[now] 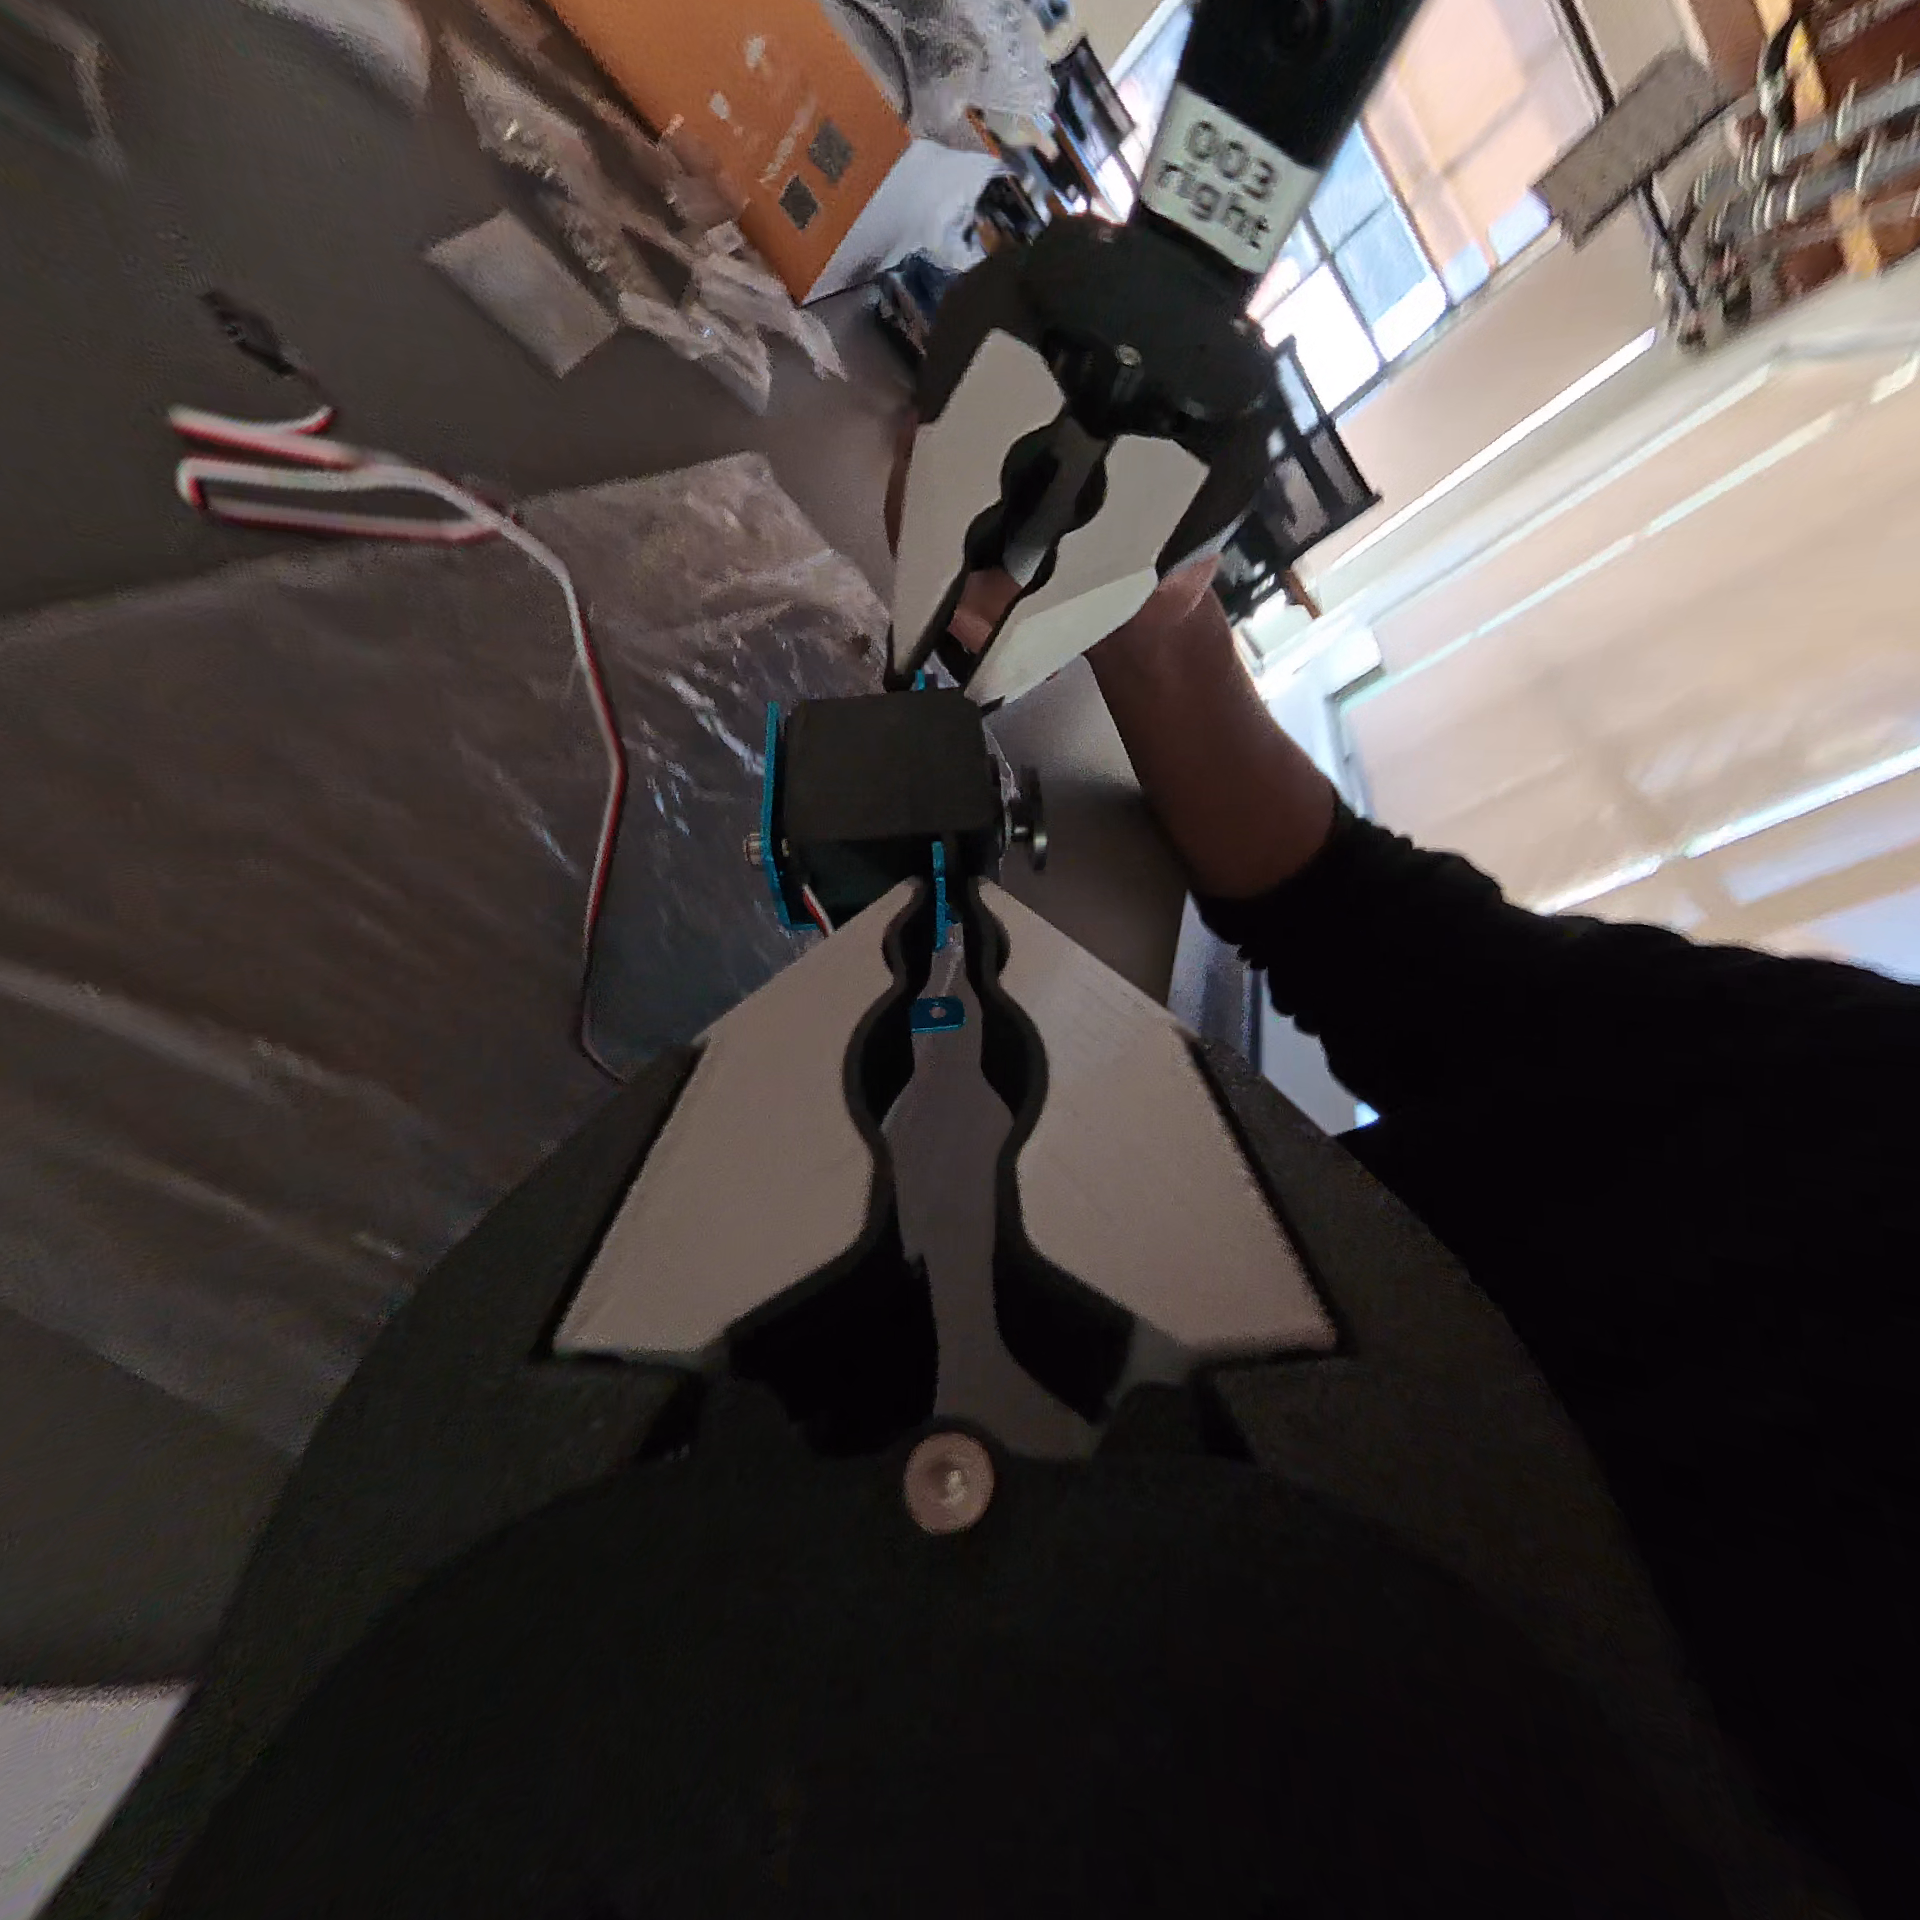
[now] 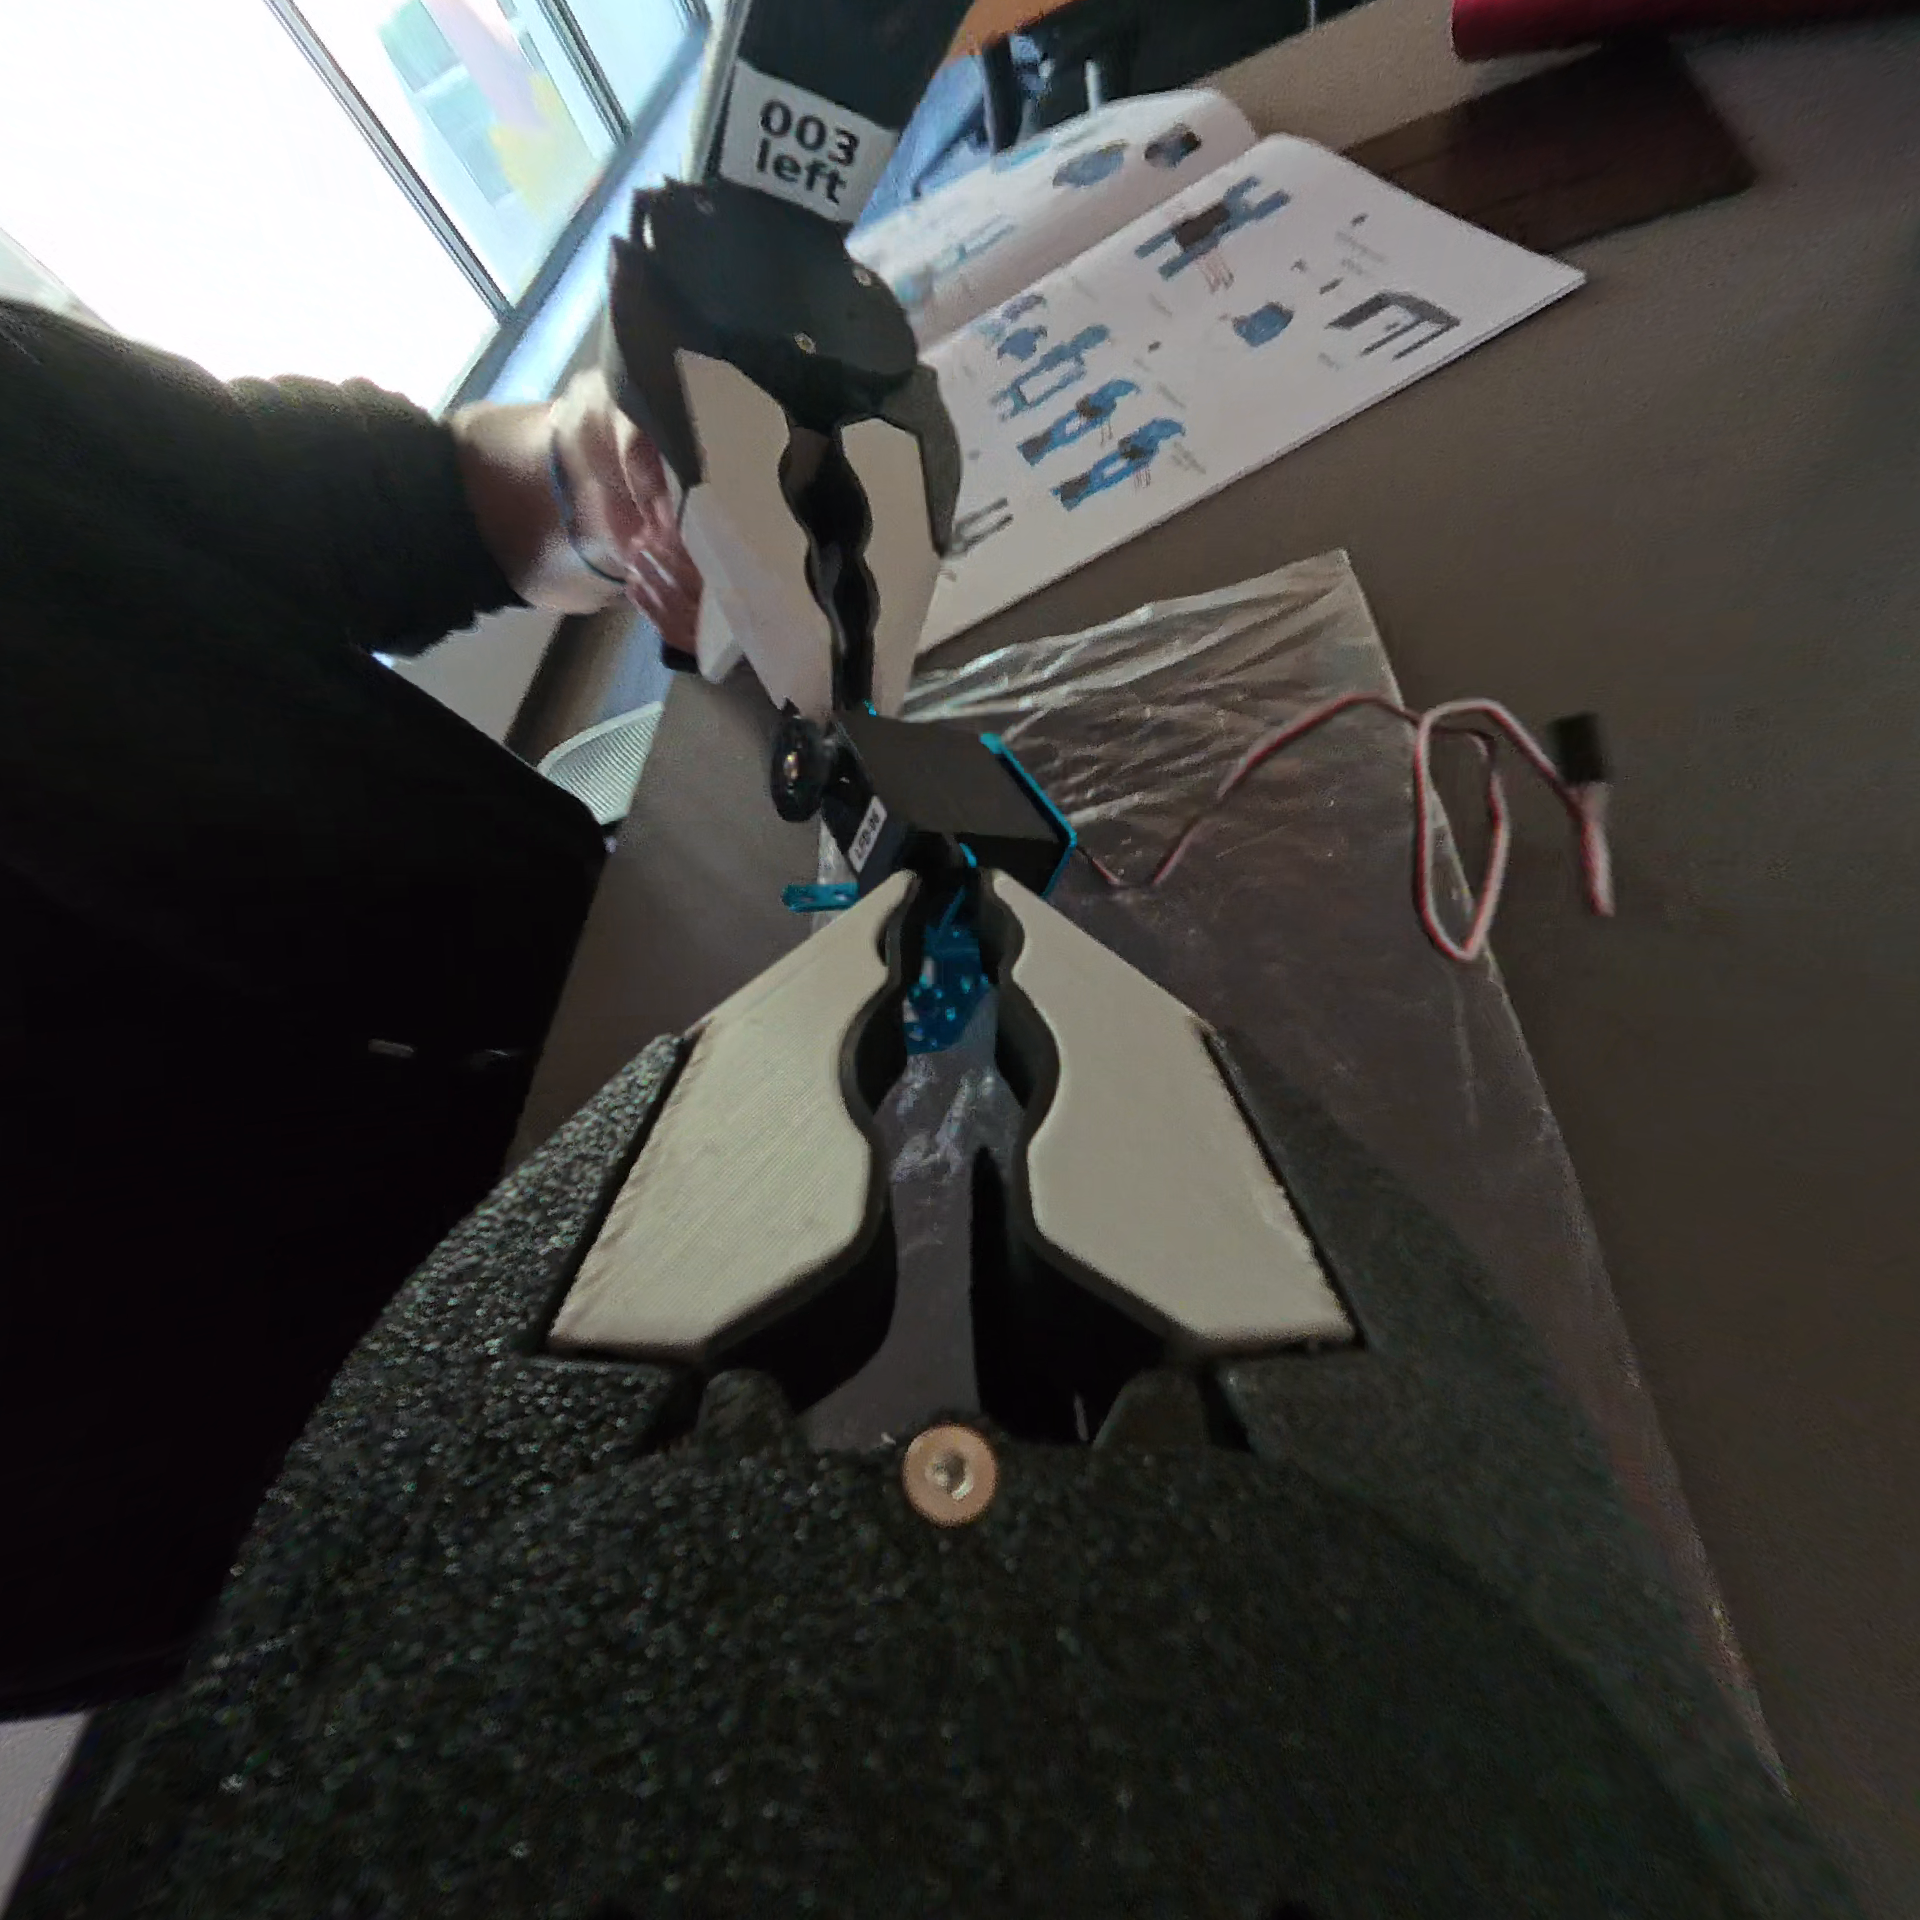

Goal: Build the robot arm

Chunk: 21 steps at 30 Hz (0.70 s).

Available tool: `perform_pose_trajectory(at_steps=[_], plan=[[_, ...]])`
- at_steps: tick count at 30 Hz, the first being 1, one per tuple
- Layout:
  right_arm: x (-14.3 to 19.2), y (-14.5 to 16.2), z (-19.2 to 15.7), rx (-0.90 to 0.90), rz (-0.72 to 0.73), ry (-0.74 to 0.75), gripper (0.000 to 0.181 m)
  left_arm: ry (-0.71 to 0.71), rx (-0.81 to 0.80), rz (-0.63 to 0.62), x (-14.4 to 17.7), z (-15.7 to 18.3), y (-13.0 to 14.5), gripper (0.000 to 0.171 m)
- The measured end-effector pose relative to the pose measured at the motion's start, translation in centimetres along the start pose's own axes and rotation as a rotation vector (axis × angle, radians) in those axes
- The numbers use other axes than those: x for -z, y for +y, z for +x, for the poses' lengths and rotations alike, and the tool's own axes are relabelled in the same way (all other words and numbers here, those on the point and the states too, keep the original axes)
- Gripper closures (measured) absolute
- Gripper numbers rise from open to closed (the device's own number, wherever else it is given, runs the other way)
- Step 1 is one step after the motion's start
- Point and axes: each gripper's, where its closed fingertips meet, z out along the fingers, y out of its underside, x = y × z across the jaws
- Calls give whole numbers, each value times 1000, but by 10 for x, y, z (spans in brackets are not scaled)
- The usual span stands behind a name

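Left hand-held gripper: clamped on the blue bracket of the black servo.
Right hand-held gripper: pinching the same assembly from the opposite end.
Servo: held in the air between both, above the plastic bag.
Cable: trails loose over the surface.
Booklet: open, beyond the bag.

The black servo motor in its blue metal bracket is held up between the left gripper and right gripper, above the crinkled clear plastic bag. The open printed instruction booklet is laid behind that, on the grey table.
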Motion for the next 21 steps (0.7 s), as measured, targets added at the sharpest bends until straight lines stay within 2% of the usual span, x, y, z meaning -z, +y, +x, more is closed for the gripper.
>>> perform_pose_trajectory(at_steps=[5, 8, 12, 16, 19, 21], plan=[[-9, 14, 7, 75, -86, 92, 171, 8, 234, 39, 0, -15, 14, 167], [-3, 16, 14, 156, -119, 174, 165, -15, 307, 40, 2, -22, 16, 167], [-9, 18, 9, 287, -143, 207, 159, -4, 382, 7, 3, -24, 21, 166], [-20, 29, 7, 343, -222, 228, 160, -8, 387, -9, 4, -23, 22, 166], [-18, 28, 4, 365, -219, 240, 162, -7, 342, 0, 7, -20, 21, 147], [-17, 26, 3, 359, -205, 239, 163, -29, 288, 7, 9, -19, 22, 146]])
